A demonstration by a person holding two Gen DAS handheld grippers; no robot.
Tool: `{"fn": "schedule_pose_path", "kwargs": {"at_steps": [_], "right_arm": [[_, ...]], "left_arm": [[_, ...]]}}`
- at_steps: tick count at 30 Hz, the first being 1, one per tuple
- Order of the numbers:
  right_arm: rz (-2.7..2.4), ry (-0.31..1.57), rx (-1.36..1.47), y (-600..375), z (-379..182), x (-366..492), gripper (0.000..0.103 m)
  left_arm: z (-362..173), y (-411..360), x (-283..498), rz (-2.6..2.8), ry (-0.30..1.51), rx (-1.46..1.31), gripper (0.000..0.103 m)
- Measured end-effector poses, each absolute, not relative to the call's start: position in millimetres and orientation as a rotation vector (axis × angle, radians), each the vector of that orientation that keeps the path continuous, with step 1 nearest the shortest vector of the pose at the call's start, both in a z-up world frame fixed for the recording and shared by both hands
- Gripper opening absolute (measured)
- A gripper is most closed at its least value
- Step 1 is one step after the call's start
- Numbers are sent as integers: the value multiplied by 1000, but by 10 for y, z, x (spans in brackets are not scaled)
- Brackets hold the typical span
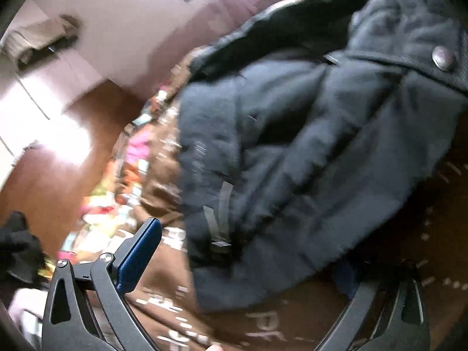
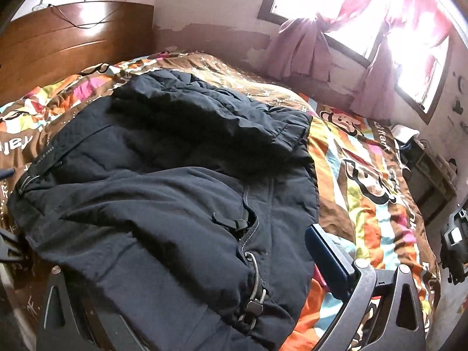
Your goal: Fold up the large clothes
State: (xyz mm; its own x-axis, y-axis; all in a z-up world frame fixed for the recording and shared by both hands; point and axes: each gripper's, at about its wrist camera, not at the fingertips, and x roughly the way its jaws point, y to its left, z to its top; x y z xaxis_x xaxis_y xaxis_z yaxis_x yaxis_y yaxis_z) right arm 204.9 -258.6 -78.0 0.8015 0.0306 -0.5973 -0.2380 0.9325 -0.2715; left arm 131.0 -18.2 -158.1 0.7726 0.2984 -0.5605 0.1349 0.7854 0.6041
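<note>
Navy padded jacket (image 2: 163, 193) lies bunched across the middle of the bed (image 2: 365, 175), hem toward the near edge. Left gripper (image 1: 242, 266) spread, jacket edge between its jaws, not pinched. Right gripper (image 2: 187, 266) spread, hem draped between its jaws. Judged bulky, soft, springy, somewhat slick; best taken at hem corners or seams.

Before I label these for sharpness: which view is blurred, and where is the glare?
Left wrist view: motion-blurred, dark jacket smeared, glare on the floor at left. Right wrist view: sharp, window blown out white; fisheye bends both.
</note>
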Motion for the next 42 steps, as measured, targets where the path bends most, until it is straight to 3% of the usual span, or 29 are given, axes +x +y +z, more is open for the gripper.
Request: {"fn": "schedule_pose_path", "kwargs": {"at_steps": [7,12,14,18,26,34,42], "right_arm": [[16,509,-433,-2564,-1002,1736,100],[24,558,-409,-2631,-1243,1629,73],[31,562,-423,-2616,-1307,1584,61],[60,569,-425,-2582,-1374,1520,47],[111,550,-330,-2544,-1295,1513,12],[107,440,-276,-2579,-965,1372,7],[100,316,-251,-2580,-541,1155,6]], "left_arm": [[-1253,-174,1139,151,477,765,89],[-997,-237,1036,133,406,715,79],[-922,-294,973,120,376,711,70],[-855,-381,928,100,348,731,58],[-823,-452,1017,26,392,713,18],[-448,-385,865,8,288,593,8],[20,-288,691,-16,256,480,6]]}}
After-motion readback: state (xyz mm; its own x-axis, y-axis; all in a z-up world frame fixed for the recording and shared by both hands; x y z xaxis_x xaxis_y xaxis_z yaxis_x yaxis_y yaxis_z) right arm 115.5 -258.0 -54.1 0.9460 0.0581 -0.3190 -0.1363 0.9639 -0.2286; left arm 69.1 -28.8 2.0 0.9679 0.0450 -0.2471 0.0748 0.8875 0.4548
